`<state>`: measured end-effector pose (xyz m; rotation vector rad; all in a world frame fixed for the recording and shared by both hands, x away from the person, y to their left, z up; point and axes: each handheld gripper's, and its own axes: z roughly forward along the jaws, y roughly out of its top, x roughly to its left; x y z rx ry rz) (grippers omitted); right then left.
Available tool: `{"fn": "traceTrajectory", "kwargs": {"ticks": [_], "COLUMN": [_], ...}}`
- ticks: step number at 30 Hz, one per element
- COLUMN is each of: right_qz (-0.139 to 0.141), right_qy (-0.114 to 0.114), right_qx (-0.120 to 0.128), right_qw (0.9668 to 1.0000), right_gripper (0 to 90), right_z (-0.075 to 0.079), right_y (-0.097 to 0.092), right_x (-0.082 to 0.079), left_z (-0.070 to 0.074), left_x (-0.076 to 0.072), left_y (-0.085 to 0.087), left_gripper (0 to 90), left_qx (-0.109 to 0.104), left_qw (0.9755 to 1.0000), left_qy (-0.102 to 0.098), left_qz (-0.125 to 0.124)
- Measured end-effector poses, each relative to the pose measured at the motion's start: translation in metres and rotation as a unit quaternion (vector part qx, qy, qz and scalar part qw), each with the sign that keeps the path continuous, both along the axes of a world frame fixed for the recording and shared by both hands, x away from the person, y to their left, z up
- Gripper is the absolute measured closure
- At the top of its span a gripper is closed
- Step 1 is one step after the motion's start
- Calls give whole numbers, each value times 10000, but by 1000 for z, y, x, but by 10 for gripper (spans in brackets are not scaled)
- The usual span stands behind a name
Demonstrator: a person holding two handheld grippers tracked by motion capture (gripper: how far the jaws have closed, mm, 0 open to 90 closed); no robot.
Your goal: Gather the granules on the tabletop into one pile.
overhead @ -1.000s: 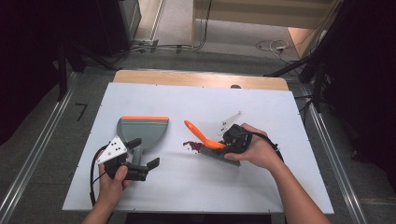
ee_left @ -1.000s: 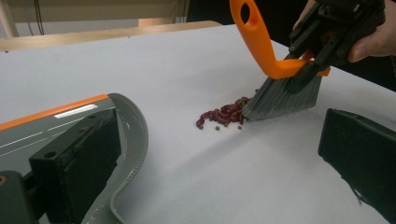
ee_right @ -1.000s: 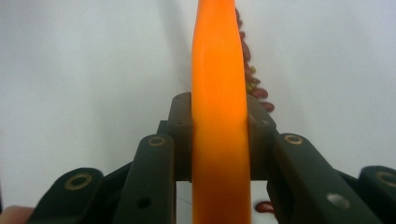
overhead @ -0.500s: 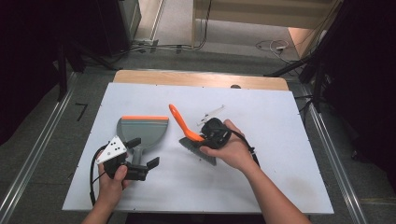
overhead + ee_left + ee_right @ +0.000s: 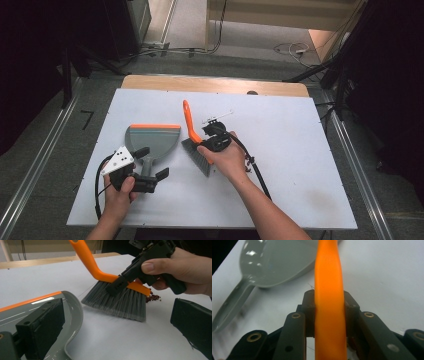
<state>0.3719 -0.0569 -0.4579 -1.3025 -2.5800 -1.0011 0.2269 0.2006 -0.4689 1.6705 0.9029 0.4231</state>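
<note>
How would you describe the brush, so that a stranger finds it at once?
Look at the middle of the white table, just right of the grey dustpan. There the right gripper is shut on the brush. Its bright orange curved handle and grey bristles set it apart; the dustpan has only an orange edge.

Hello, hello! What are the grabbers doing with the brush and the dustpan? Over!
Right gripper shut on brush. Left gripper open around dustpan handle. Red crumbs behind bristles; path clear.

An orange-handled brush [image 5: 192, 135] with grey bristles stands tilted mid-tabletop, bristles down, just right of the grey, orange-edged dustpan [image 5: 152, 140].
</note>
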Motion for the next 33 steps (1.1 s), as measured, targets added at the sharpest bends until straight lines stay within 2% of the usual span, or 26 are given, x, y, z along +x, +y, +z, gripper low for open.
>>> {"fn": "traceTrajectory", "kwargs": {"ticks": [3, 4, 8, 26, 33], "right_qz": [-257, -330, -544, -1038, -1143], "right_qy": [104, 194, 322, 439, 451], "right_qx": [-104, -82, -94, -11, -30], "right_qw": [9996, 9992, 9980, 9936, 9924], "right_gripper": [688, 688, 686, 680, 678], "right_z": [-4, -5, -7, -12, -12], "right_y": [-6, -8, -20, -78, -93], "right_x": [7, 9, 11, 6, 6], "left_z": [0, 0, 0, 0, -1], "left_x": [0, 0, 0, 0, 0], "left_y": [0, 0, 0, -1, -2], "left_gripper": [0, 0, 0, 0, 0], "left_qx": [-18, -18, -11, 18, 15], "left_qw": [10000, 10000, 10000, 10000, 10000], "left_qy": [-3, -3, -1, 14, 17], "left_qz": [4, 4, -4, -3, -11]}}
